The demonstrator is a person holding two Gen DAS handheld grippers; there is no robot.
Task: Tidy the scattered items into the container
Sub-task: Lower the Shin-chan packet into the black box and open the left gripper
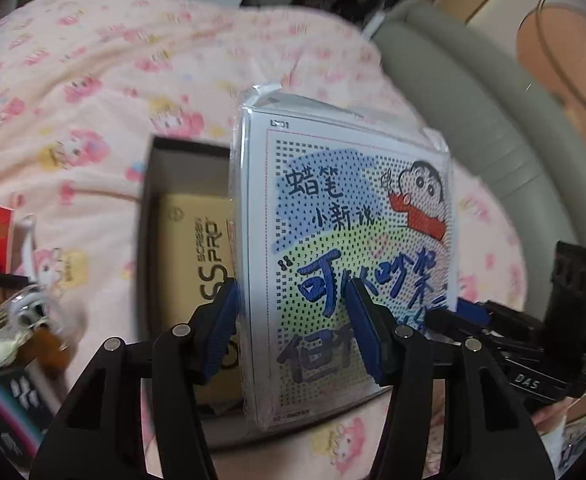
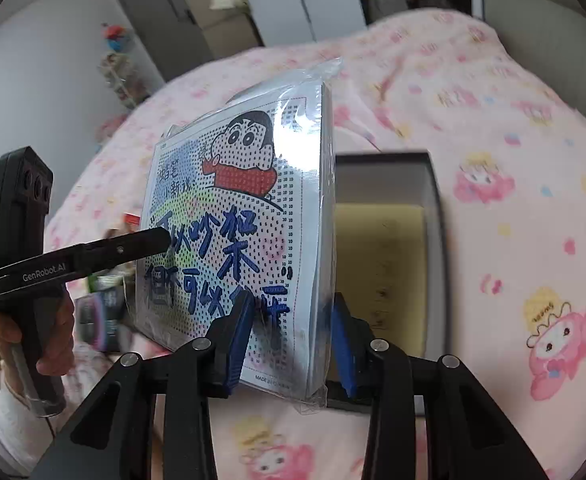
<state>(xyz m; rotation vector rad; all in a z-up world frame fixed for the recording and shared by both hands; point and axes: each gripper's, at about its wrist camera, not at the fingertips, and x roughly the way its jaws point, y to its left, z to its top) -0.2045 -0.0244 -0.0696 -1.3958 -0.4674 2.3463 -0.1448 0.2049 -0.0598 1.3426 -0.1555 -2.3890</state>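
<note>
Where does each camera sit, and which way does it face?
Left wrist: on the left hand-held gripper, facing the cartoon packet and the black box; its fingers show.
Right wrist: on the right hand-held gripper, facing the same packet; the holder's hand shows.
Shared: packet, box, pink blanket, each other's gripper.

The picture kit point(image 1: 345, 248) point(image 2: 249, 220) is wrapped in glossy clear plastic that catches glare over printed paper. The box point(image 1: 153, 216) point(image 2: 433, 208) looks like matt dark cardboard. The bedspread point(image 1: 93, 80) point(image 2: 493, 120) is soft printed cloth. Both grippers point(image 1: 293, 328) point(image 2: 291, 344) are matt black plastic with ribbed blue pads point(image 1: 223, 324) point(image 2: 239, 344) and shiny metal pins.
</note>
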